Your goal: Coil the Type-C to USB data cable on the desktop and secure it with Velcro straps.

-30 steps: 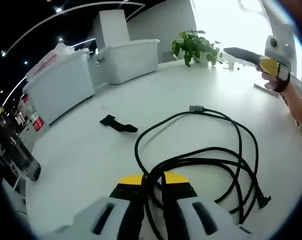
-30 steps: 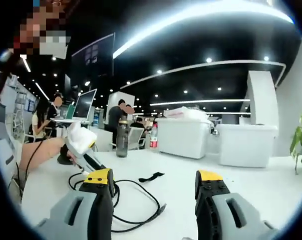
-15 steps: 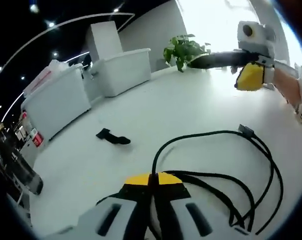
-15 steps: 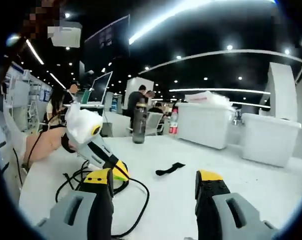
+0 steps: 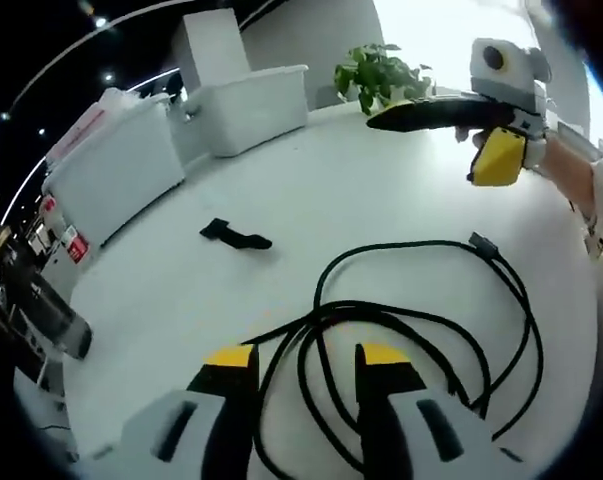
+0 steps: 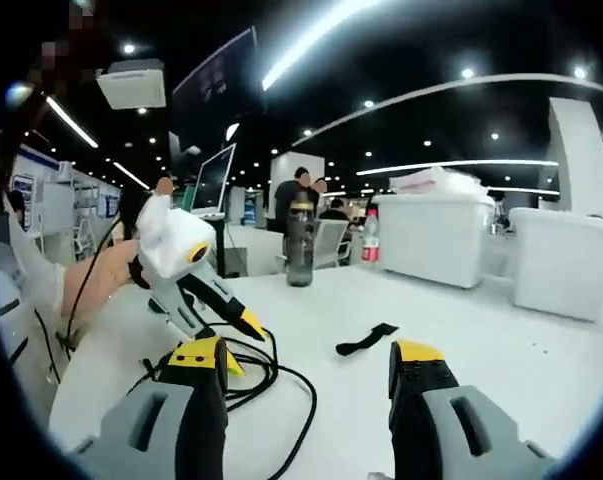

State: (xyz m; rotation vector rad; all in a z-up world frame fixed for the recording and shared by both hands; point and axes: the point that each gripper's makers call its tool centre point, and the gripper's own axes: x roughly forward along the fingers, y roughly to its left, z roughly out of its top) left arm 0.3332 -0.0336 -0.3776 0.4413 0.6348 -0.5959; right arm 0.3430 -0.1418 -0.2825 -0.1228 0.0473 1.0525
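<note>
A black data cable (image 5: 411, 320) lies in loose loops on the white desktop (image 5: 381, 190), one connector (image 5: 481, 243) at the far right of the loops. My left gripper (image 5: 305, 357) stands open, with cable strands running between its jaws. A black Velcro strap (image 5: 236, 235) lies flat beyond the cable to the left. My right gripper (image 5: 436, 140) hovers above the table's far right, held by a hand. In the right gripper view, my right gripper (image 6: 311, 352) is open with nothing in it; the left gripper (image 6: 241, 345) sits over the cable (image 6: 281, 375), the strap (image 6: 366, 338) to its right.
Two white bins (image 5: 251, 105) (image 5: 116, 170) and a potted plant (image 5: 381, 75) line the table's far side. A dark flat object (image 5: 51, 325) lies at the left edge. A dark bottle (image 6: 299, 245) stands on the table; people and monitors are behind it.
My left gripper was shut on the cable and has now opened; the strands lie loose between its jaws. The right gripper has stayed open, above the table.
</note>
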